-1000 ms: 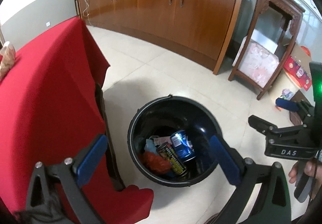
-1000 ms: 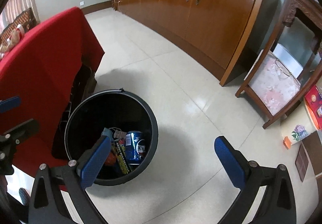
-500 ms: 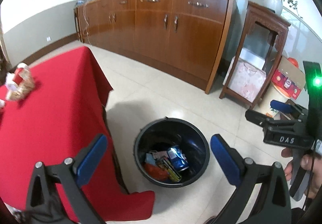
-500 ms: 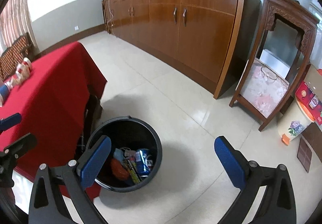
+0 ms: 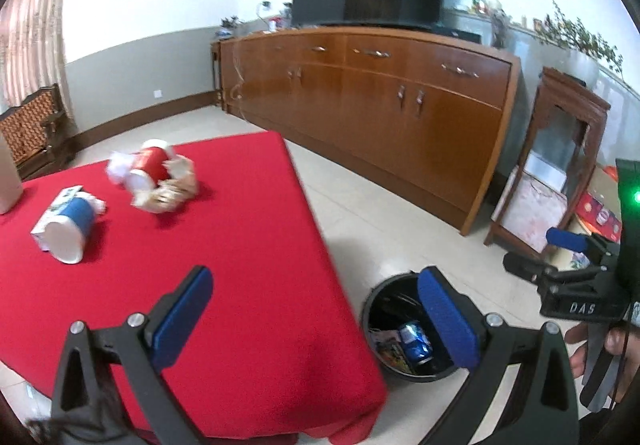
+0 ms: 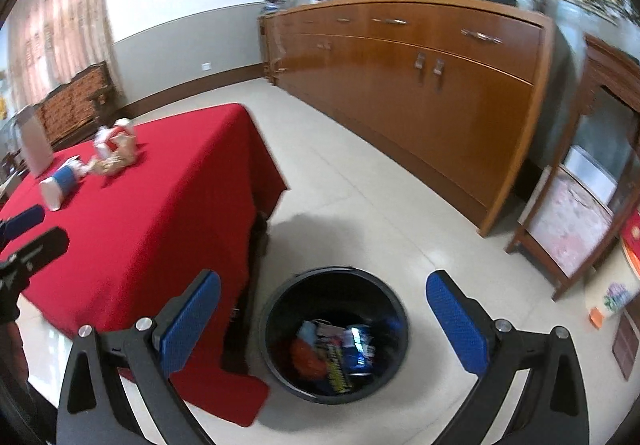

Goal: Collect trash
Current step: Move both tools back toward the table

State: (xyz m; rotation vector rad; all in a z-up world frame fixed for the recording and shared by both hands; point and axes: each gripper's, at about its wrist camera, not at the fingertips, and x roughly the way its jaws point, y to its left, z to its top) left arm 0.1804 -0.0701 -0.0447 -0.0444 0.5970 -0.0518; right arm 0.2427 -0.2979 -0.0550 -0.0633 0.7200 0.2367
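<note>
Now we hold left gripper [image 5: 312, 321] and right gripper [image 6: 324, 325] spread wide, empty. Round black plastic bin [image 6: 280, 329] sits beside table (easy drops); tipped blue paper cup [image 5: 70, 227], red cup [image 5: 148, 167] await on red tablecloth [image 5: 240, 245].

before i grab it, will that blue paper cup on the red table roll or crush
The blue paper cup lies on its side, so a nudge would probably roll it in a curve. It looks empty and thin-walled, likely light and easy to crush. The paper scrap beside it may come along.
</note>
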